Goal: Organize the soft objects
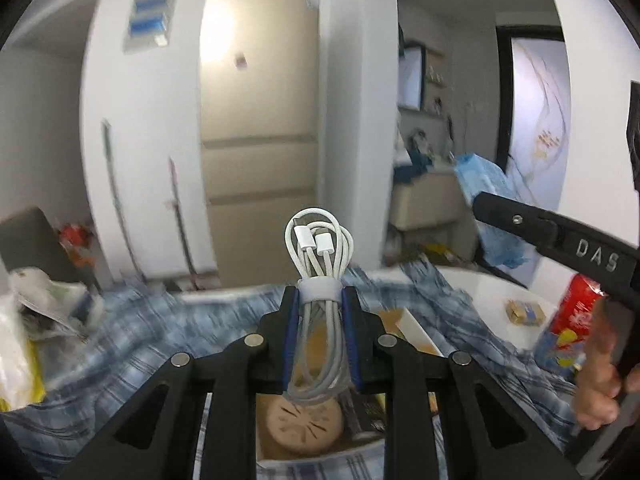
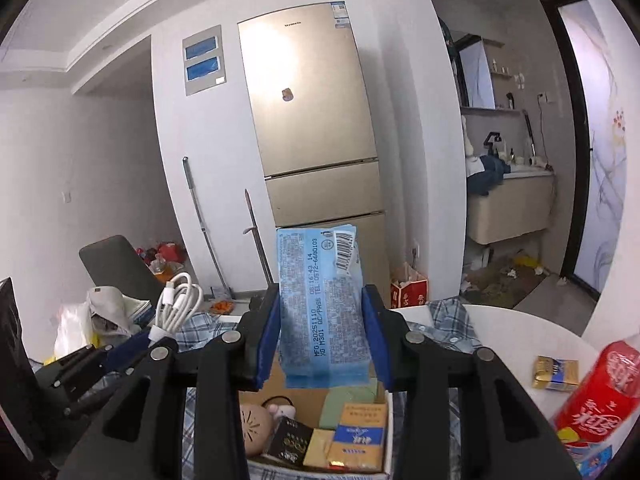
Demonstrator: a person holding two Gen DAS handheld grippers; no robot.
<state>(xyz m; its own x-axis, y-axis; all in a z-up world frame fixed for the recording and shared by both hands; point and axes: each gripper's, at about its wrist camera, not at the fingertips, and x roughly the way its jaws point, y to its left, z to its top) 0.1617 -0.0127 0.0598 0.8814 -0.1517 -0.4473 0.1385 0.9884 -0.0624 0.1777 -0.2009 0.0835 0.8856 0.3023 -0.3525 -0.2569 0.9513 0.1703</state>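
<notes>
- Left gripper (image 1: 319,300): fingers clamped on a bundled white cable (image 1: 320,248), held upright above the counter; velcro strap wraps the bundle right at the fingertips, loops and both plugs stick out above.
- Right gripper (image 2: 322,312): fingers closed on a blue tissue pack (image 2: 322,304), long side up, printed back facing the camera, barcode at the top corner.
- Both items are lifted clear, over an open cardboard box (image 2: 384,468) below the grippers.
- The box holds a round beige vented disc (image 2: 256,428), a green soft piece (image 2: 348,404), a dark packet and yellow/blue packets; packed close together.
- Counter: white round top (image 2: 512,332), partly covered by a blue plaid cloth (image 1: 140,340). The box sits on the cloth.
- On the bare white part: small gold-blue packet (image 2: 556,372), red can-shaped pack (image 2: 600,392) near the right edge.
- Left of the counter: plastic bags and clutter (image 2: 80,328), grey chair back (image 2: 116,264).
- Room: gold three-door fridge (image 2: 316,120) straight ahead against a white wall, two mop handles (image 2: 200,220) leaning beside it, panel with blue labels (image 2: 204,60) on the wall.
- Right: alcove with washbasin cabinet (image 2: 512,204), mirror, litter on the floor.
</notes>
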